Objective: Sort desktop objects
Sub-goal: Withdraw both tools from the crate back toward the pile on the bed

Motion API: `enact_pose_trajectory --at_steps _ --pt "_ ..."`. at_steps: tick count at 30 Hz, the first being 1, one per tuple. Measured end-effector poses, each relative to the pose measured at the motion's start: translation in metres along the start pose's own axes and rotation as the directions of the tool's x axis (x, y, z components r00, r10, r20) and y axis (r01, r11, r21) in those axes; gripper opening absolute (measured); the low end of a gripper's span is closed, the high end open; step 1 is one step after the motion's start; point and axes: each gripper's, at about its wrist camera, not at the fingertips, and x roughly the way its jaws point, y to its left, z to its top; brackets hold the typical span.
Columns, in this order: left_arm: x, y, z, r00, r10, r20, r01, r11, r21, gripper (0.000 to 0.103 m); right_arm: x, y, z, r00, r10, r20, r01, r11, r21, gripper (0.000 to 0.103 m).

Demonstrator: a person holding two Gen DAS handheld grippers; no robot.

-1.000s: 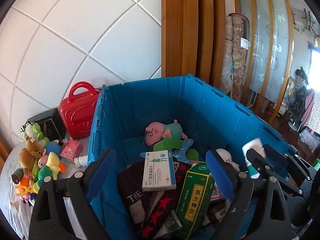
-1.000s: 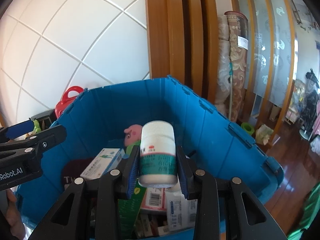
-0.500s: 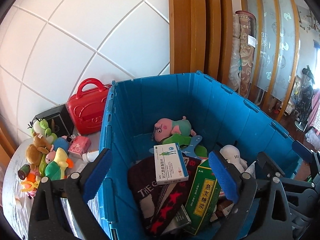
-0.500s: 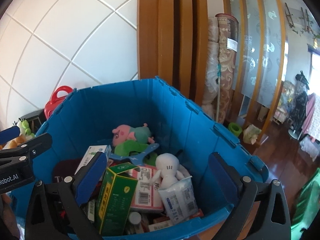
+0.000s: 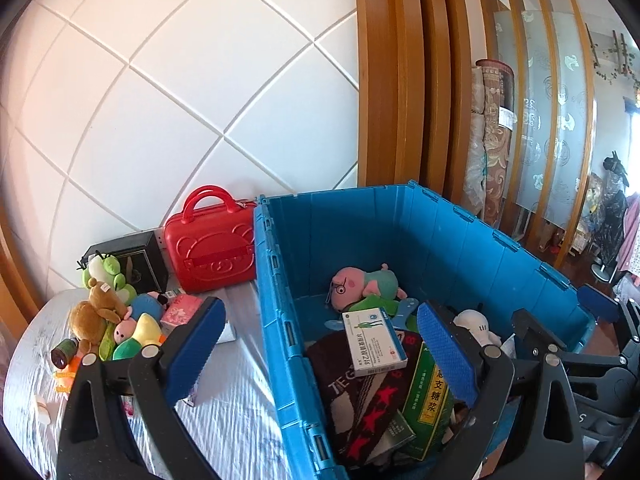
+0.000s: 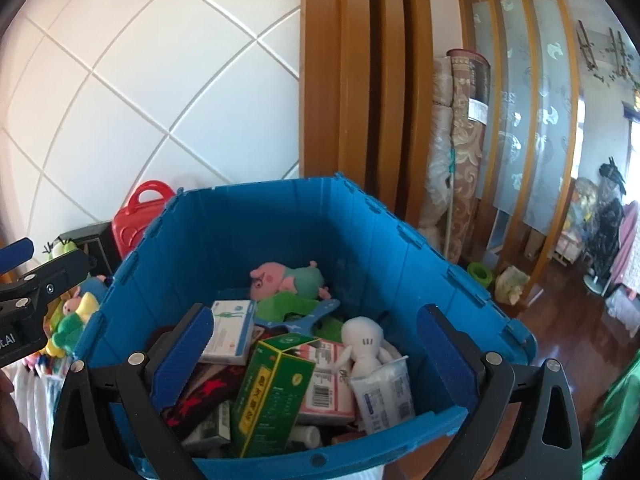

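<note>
Ribbed blue plastic bin [image 6: 280,220], boxes, plush toys [image 6: 286,278], right tool [image 6: 316,344] agape

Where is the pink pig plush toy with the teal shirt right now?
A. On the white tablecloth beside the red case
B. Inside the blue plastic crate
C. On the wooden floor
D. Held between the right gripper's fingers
B: the pink pig plush toy lies inside the blue plastic crate, near its far wall, and the open right gripper holds nothing.
</note>
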Motion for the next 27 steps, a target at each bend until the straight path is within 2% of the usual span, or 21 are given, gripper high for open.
enact_pose_trajectory --at_steps 8,14,17,19,22,25,27 --pt "-0.012 0.075 -0.013 0.992 0.123 -0.028 -0.125 0.988 -0.093 0.098 -0.002 0.061 0.005 0.994 0.108 0.015 -0.107 0.993 -0.054 0.103" --pt "-0.020 0.148 -0.033 0.971 0.223 -0.085 -0.235 0.958 -0.165 0.098 -0.002 0.129 0.003 0.977 0.212 0.011 -0.210 0.971 -0.110 0.103" --pt "-0.024 0.190 -0.047 0.969 0.220 -0.115 -0.241 0.948 -0.211 0.098 -0.001 0.170 -0.001 0.964 0.265 -0.004 -0.262 0.953 -0.152 0.103" --pt "-0.026 0.221 -0.059 0.964 0.222 -0.146 -0.254 0.931 -0.262 0.098 0.001 0.201 -0.005 0.955 0.295 -0.021 -0.294 0.938 -0.186 0.103" --pt "-0.029 0.263 -0.075 0.939 0.288 -0.189 -0.333 0.900 -0.281 0.098 0.004 0.239 -0.012 0.943 0.329 -0.050 -0.332 0.918 -0.218 0.103" --pt "-0.032 0.306 -0.097 0.903 0.355 -0.241 -0.415 0.867 -0.277 0.098 0.009 0.276 -0.020 0.928 0.362 -0.087 -0.372 0.897 -0.237 0.103" --pt "-0.031 0.336 -0.115 0.873 0.390 -0.294 -0.467 0.842 -0.270 0.098 0.014 0.298 -0.026 0.919 0.379 -0.113 -0.395 0.885 -0.247 0.103"
